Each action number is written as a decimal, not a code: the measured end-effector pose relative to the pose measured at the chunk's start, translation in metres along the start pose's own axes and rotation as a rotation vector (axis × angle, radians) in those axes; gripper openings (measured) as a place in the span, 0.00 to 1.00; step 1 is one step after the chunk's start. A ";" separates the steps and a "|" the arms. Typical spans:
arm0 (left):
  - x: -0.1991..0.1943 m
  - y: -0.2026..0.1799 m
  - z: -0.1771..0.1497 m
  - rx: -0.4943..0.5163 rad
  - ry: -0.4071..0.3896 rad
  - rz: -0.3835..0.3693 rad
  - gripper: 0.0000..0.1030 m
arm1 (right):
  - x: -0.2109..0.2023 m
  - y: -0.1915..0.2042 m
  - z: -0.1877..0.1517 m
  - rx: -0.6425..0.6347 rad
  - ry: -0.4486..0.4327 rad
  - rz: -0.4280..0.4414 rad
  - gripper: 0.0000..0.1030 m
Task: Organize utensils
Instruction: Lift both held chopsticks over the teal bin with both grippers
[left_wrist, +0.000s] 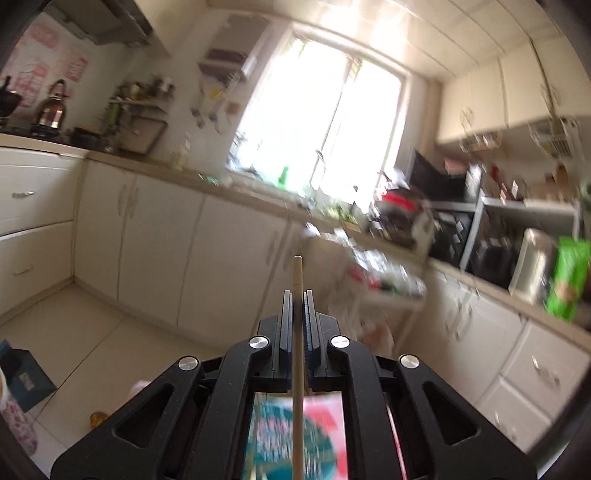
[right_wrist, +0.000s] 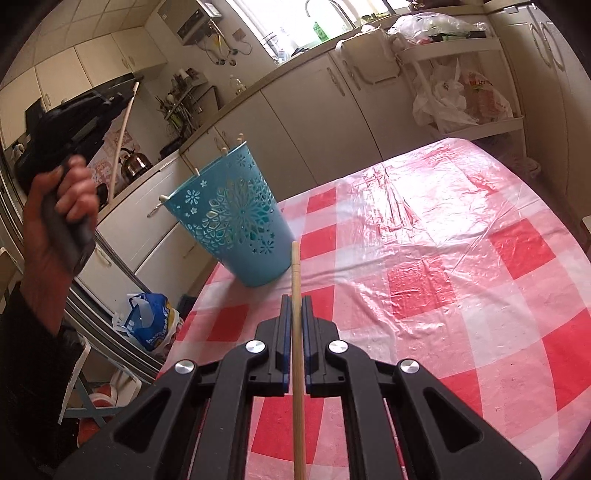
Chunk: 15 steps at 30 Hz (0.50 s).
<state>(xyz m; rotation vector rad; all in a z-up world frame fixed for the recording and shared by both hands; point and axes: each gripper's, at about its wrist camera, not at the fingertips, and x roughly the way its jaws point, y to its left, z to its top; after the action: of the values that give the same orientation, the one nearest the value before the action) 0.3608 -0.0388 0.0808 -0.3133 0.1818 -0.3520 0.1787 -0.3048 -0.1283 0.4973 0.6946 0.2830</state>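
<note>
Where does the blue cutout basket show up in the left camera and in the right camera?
Left wrist: blurred teal basket at bottom centre, behind the gripper.
Right wrist: basket left of centre, standing on the checkered tablecloth.
Shared landmark: the steel kettle on the counter.

Basket (right_wrist: 236, 218) on table (right_wrist: 461, 258), left of right tongs' (right_wrist: 294, 306) chopstick (right_wrist: 296, 332)

Two chopsticks held: one (left_wrist: 297, 280), one (right_wrist: 295, 273); one blue holder (right_wrist: 236, 218); chopstick tips inside, count unclear.
</note>
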 end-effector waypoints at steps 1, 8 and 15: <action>0.008 0.001 0.004 -0.005 -0.020 0.018 0.05 | -0.002 -0.002 0.001 0.000 -0.008 -0.003 0.06; 0.059 0.025 -0.017 -0.042 0.005 0.145 0.05 | -0.007 0.000 0.004 -0.020 -0.044 -0.017 0.06; 0.063 0.031 -0.058 0.020 0.113 0.161 0.05 | -0.008 0.009 0.016 -0.029 -0.078 0.007 0.06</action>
<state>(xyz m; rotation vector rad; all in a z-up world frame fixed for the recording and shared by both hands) 0.4150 -0.0496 0.0089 -0.2578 0.3121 -0.2117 0.1828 -0.3059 -0.1091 0.4805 0.6118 0.2787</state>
